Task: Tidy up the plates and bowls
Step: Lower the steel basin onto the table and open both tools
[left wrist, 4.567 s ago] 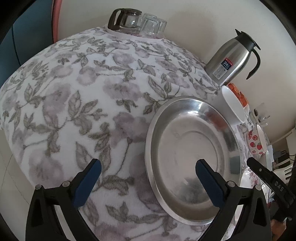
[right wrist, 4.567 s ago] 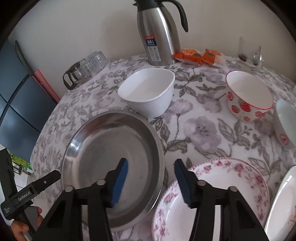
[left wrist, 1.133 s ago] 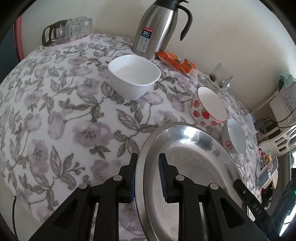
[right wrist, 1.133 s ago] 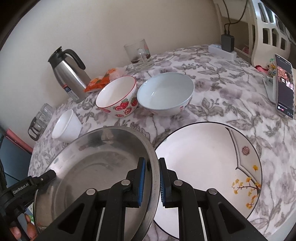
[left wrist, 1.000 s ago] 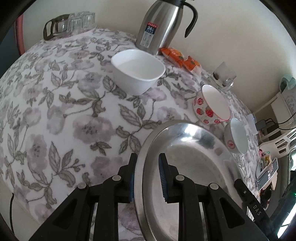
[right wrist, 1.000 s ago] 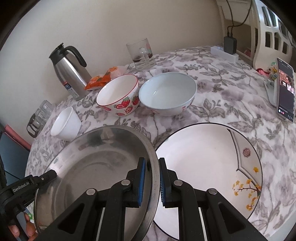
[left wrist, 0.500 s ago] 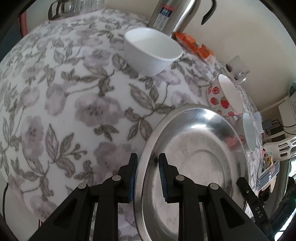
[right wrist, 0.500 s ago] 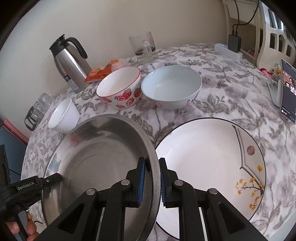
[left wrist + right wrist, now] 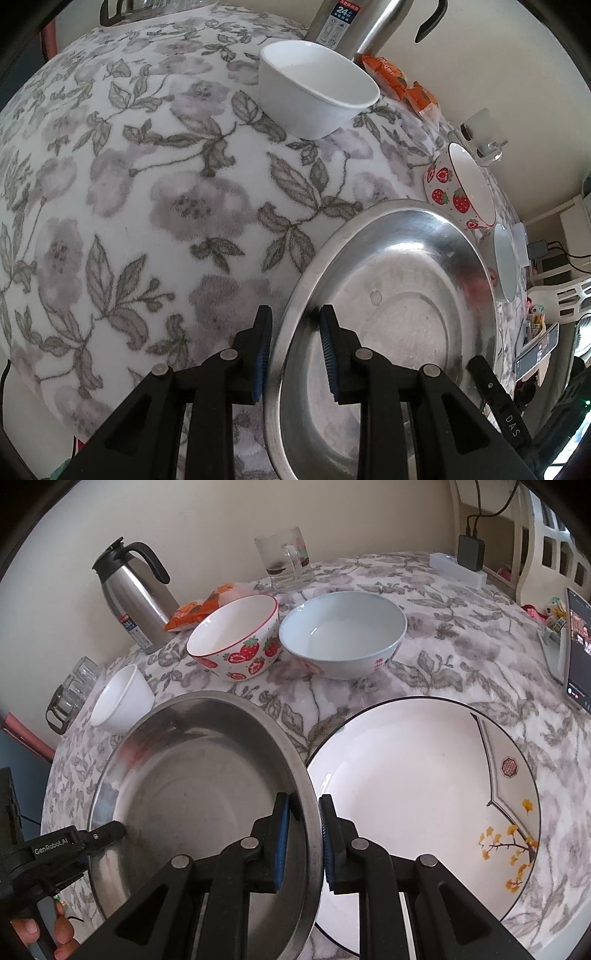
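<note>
A steel plate (image 9: 388, 314) (image 9: 192, 794) lies low over the flowered tablecloth, with a gripper at each side of its rim. My left gripper (image 9: 294, 314) straddles the left rim; its jaws are opening and the pads stand just off the metal. On the right rim my right gripper (image 9: 302, 799) is shut. Beside it lies a white plate (image 9: 406, 794) with a black edge and a yellow tree. Behind stand a strawberry bowl (image 9: 236, 635), a pale blue bowl (image 9: 343, 635) and a small white bowl (image 9: 314, 88).
A steel thermos (image 9: 136, 598), orange snack packets (image 9: 192, 613) and a glass mug (image 9: 284, 557) line the wall side. Upturned glasses (image 9: 70, 698) sit at the far left edge. A phone (image 9: 576, 642) leans at the right. A hand (image 9: 33, 928) shows at lower left.
The steel plate has come down closer to the cloth with both grippers on its rim. The left pads now stand slightly wider apart around the rim.
</note>
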The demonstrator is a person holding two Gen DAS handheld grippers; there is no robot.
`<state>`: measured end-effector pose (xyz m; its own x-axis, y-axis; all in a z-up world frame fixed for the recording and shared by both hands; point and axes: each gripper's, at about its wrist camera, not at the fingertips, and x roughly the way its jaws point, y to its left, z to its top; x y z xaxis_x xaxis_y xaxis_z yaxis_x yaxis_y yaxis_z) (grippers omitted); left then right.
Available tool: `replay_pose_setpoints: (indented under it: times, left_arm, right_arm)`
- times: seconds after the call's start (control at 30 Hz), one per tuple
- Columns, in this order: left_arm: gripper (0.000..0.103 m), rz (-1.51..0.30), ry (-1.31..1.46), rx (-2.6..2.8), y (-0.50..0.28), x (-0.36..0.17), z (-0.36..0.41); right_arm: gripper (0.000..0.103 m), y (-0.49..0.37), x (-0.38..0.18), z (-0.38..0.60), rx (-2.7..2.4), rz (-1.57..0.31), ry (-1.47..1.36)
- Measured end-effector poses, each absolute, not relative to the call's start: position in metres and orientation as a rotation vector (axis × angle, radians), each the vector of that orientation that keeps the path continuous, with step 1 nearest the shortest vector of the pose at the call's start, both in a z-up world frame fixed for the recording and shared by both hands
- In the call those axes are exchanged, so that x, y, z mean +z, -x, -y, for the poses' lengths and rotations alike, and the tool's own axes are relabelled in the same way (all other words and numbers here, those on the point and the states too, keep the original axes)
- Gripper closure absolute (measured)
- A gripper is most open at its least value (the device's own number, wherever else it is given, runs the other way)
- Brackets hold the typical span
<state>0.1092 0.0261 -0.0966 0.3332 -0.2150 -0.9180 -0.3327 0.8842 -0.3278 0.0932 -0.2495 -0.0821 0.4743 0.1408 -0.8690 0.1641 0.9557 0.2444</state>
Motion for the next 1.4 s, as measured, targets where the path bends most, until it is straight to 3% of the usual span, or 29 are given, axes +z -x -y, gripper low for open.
replay_pose_setpoints:
  times: [0.53,0.63,0.87,1.0,1.13,1.17,1.23,1.3,1.4]
  left_arm:
    - [0.074,-1.241,0.495,0.086,-0.114,-0.097,-0.027]
    - [0.073,-1.234,0.501,0.087,-0.113,-0.094,-0.029]
    - [0.070,-1.183,0.474,0.111,-0.109,-0.080,-0.033]
    - [0.058,-1.133,0.439,0.153,-0.107,-0.068,-0.036]
    - [0.054,-1.112,0.387,0.173,-0.108,-0.061,-0.034]
    - [0.050,-1.111,0.374,0.172,-0.108,-0.061,-0.031]
    - [0.037,-1.106,0.360,0.166,-0.108,-0.059,-0.029]
    - [0.023,-1.096,0.358,0.159,-0.109,-0.059,-0.028]
    - [0.015,-1.094,0.342,0.164,-0.109,-0.059,-0.027]
  right_arm:
    - [0.084,-0.094,-0.082,0.248,-0.021,-1.085,-0.298]
    - [0.073,-0.094,-0.081,0.248,-0.022,-1.081,-0.302]
    - [0.072,-0.093,-0.072,0.248,-0.039,-1.045,-0.283]
    - [0.072,-0.089,-0.060,0.250,-0.066,-0.989,-0.267]
    - [0.071,-0.086,-0.050,0.246,-0.049,-0.940,-0.246]
    - [0.068,-0.086,-0.049,0.242,-0.042,-0.932,-0.232]
    - [0.042,-0.087,-0.048,0.236,-0.037,-0.925,-0.195]
    - [0.041,-0.088,-0.046,0.229,-0.027,-0.918,-0.159]
    - [0.038,-0.089,-0.048,0.224,-0.013,-0.927,-0.138]
